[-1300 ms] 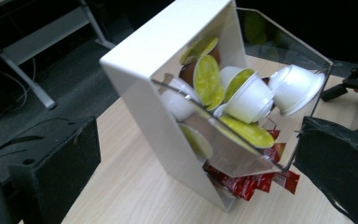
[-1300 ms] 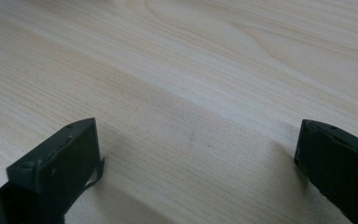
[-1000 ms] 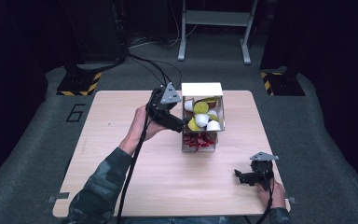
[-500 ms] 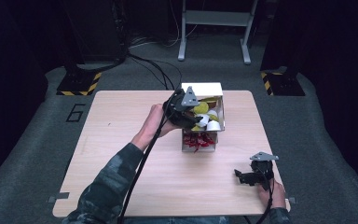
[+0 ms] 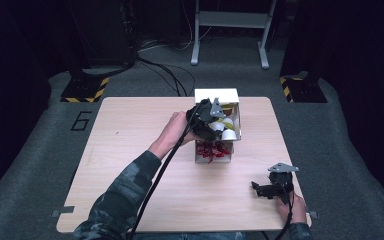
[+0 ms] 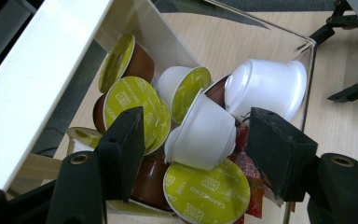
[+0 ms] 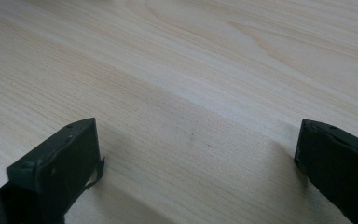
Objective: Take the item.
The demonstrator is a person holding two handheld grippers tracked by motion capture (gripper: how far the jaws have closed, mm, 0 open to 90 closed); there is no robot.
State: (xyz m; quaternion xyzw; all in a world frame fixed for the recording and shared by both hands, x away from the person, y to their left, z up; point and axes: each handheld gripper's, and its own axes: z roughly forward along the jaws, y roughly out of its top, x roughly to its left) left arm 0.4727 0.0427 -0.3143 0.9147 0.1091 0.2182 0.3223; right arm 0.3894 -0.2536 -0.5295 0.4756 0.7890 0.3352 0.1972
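A white box (image 5: 228, 96) with a clear wall stands at the table's far middle and holds several coffee capsules. My left gripper (image 5: 218, 123) hangs over it, open. In the left gripper view its jaws (image 6: 196, 123) stand either side of a white capsule (image 6: 203, 140) lying on its side, not closed on it. Beside it lie another white capsule (image 6: 265, 86), yellow-green-lidded capsules (image 6: 130, 100) and brown ones (image 6: 147, 179). My right gripper (image 5: 261, 189) rests low near the table's front right, open, over bare wood (image 7: 196, 130).
Red packets (image 5: 213, 151) fill the box's near compartment and show under the capsules (image 6: 248, 164). The light wooden table (image 5: 130, 150) spreads wide to the left of the box. My right gripper's jaws (image 6: 349, 88) show beyond the box's clear wall.
My left gripper has moved right from the box's left side to above the capsules. The right gripper has stayed where it was.
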